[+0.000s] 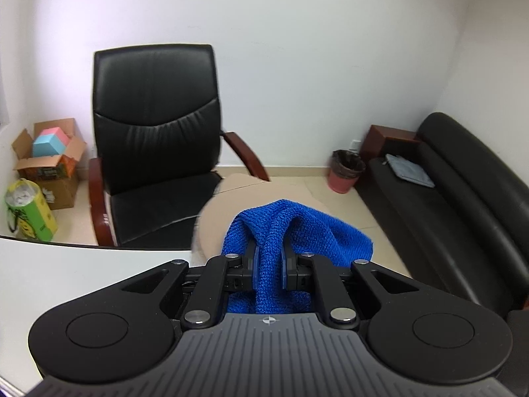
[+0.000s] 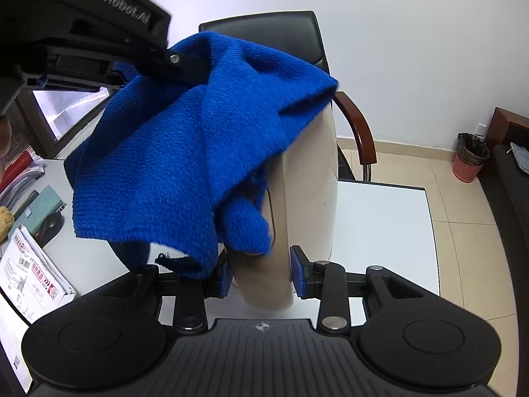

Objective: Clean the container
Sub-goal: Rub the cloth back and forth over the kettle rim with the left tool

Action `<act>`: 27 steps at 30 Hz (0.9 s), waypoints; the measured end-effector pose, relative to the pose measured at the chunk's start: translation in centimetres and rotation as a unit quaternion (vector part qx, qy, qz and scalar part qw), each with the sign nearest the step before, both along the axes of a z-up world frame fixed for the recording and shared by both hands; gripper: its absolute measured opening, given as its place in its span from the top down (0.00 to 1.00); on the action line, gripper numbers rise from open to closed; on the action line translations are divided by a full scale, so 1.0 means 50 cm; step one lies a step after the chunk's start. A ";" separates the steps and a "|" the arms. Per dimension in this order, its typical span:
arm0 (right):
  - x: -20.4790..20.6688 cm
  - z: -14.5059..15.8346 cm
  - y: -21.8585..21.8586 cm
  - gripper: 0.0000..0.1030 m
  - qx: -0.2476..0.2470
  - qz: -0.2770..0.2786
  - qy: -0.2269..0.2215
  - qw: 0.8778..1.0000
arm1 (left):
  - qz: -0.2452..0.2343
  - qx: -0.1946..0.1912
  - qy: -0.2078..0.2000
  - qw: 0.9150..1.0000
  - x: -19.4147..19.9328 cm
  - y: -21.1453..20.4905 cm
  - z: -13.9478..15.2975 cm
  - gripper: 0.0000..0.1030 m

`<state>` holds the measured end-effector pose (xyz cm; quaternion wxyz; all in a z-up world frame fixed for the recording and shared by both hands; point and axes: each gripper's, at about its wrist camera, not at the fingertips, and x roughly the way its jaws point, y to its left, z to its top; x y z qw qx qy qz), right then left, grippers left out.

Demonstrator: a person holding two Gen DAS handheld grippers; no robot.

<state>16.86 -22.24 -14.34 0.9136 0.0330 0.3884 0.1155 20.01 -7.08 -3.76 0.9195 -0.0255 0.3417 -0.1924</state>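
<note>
My left gripper (image 1: 268, 266) is shut on a blue knitted cloth (image 1: 291, 228), which bunches over the beige container (image 1: 218, 218) just ahead of it. In the right wrist view the same cloth (image 2: 185, 152) hangs from the left gripper (image 2: 99, 33) at top left and drapes over the upper rim and into the mouth of the beige container (image 2: 310, 178). My right gripper (image 2: 261, 273) is shut on the container's lower rim and holds it tilted on edge above the white table (image 2: 380, 225).
A black office chair (image 1: 155, 142) stands beyond the table. A black sofa (image 1: 463, 198) and a red waste bin (image 1: 345, 172) are at the right. Cardboard boxes (image 1: 49, 158) sit on the floor at left. Papers, a mouse (image 2: 49, 225) and books lie on the table's left.
</note>
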 end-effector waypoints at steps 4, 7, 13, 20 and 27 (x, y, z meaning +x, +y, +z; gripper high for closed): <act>0.000 0.000 0.000 0.64 0.000 0.000 0.000 1.000 | -0.010 0.009 -0.006 1.000 0.015 -0.015 0.002 0.87; 0.001 -0.001 0.000 0.64 0.000 0.000 -0.001 1.000 | -0.019 0.009 -0.006 1.000 0.034 -0.020 0.003 0.87; 0.003 -0.003 -0.001 0.64 0.001 0.002 0.000 1.000 | -0.022 0.024 -0.016 0.999 0.075 -0.041 -0.002 0.87; -0.050 0.003 0.035 0.64 -0.003 0.004 0.000 1.000 | -0.013 0.025 -0.014 1.000 0.118 -0.042 -0.010 0.87; -0.131 0.000 0.104 0.64 -0.006 0.005 -0.002 1.000 | 0.002 0.029 -0.017 0.999 0.139 -0.027 -0.014 0.86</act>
